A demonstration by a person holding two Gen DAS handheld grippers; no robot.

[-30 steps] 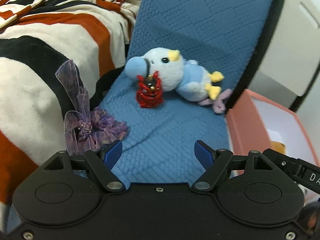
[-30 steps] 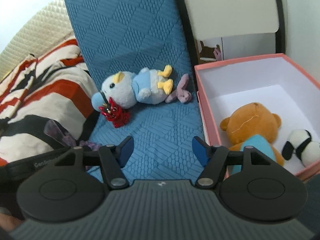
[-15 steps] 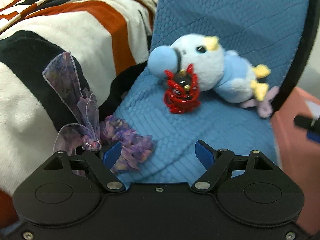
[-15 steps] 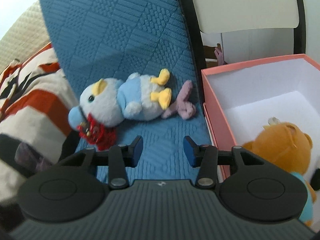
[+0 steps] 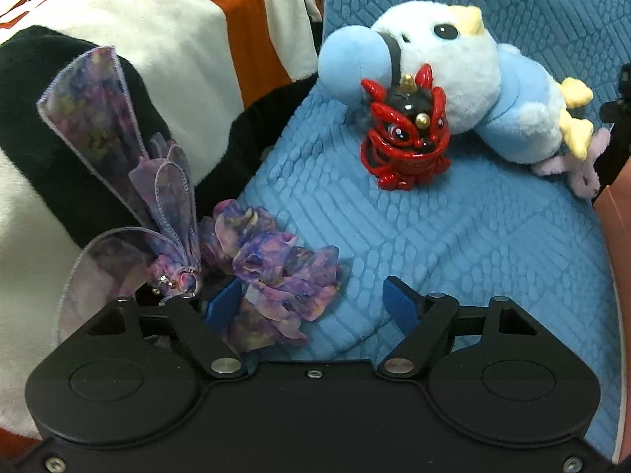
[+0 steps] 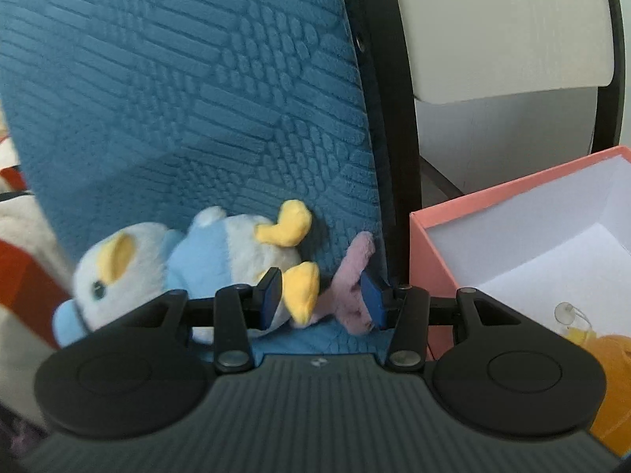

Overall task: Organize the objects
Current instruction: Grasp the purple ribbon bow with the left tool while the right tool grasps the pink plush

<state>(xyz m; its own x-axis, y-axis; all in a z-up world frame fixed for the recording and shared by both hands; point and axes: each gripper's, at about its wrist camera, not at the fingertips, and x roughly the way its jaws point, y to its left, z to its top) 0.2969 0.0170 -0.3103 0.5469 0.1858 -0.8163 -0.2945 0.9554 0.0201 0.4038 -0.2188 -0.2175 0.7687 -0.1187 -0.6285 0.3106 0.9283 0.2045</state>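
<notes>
Purple scrunchie point(image 5: 276, 276) touches the spread left hand-held gripper point(image 5: 311, 303); only the spread right hand-held gripper point(image 6: 321, 295) sees the box interior point(image 6: 552, 244).

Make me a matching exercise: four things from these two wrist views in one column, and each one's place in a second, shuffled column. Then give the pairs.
Things
1. purple scrunchie
2. red lion charm
3. pink plush
4. orange plush

Places
A. inside the pink box
B. against the blue bird plush's face
C. at the left gripper's open jaws
D. between the right gripper's open jaws, beside the bird's yellow foot

Pairs: 1-C, 2-B, 3-D, 4-A
</notes>
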